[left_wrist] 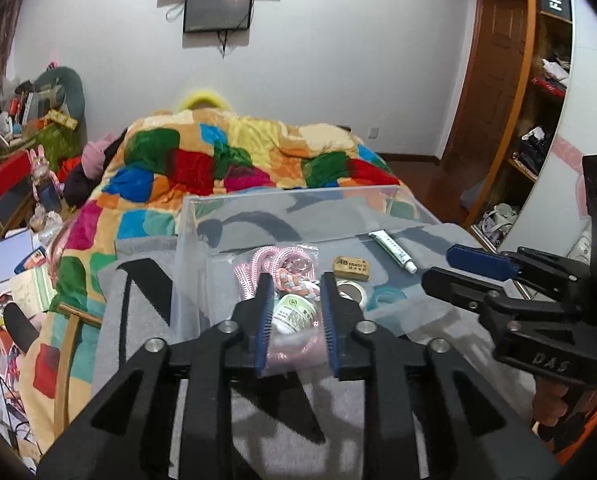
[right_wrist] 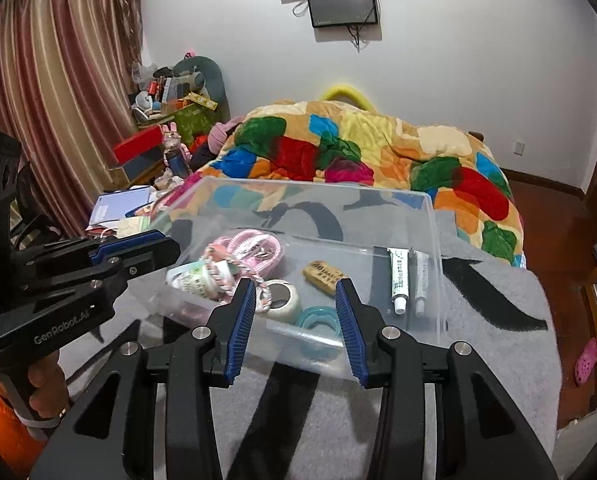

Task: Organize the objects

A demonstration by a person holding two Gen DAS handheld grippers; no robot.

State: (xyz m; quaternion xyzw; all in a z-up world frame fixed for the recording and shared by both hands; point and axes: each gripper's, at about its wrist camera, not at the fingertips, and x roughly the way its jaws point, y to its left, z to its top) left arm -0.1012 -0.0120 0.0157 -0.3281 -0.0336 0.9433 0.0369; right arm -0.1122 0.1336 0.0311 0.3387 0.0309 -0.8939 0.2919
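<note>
A clear plastic bin (left_wrist: 190, 236) (right_wrist: 434, 240) stands on a grey blanket with black marks. Inside lie a bagged pink rope with a white-green label (left_wrist: 288, 272) (right_wrist: 234, 252), a tan eraser (left_wrist: 352, 268) (right_wrist: 324, 276), a white tube (left_wrist: 394, 250) (right_wrist: 398, 280), a tape roll (left_wrist: 352, 292) (right_wrist: 282, 300) and a teal ring (left_wrist: 386, 296) (right_wrist: 318, 320). My left gripper (left_wrist: 296, 284) is just over the bin's near wall, its jaws around the bagged rope with a small gap at each side. My right gripper (right_wrist: 296, 292) is open and empty at the bin's near wall; it also shows in the left wrist view (left_wrist: 446, 264).
A bed with a colourful patchwork quilt (left_wrist: 238, 160) (right_wrist: 358, 152) lies behind the bin. Cluttered boxes and toys (left_wrist: 22, 184) (right_wrist: 170, 120) crowd the left side by the curtains. A wooden wardrobe with shelves (left_wrist: 538, 120) stands at the right.
</note>
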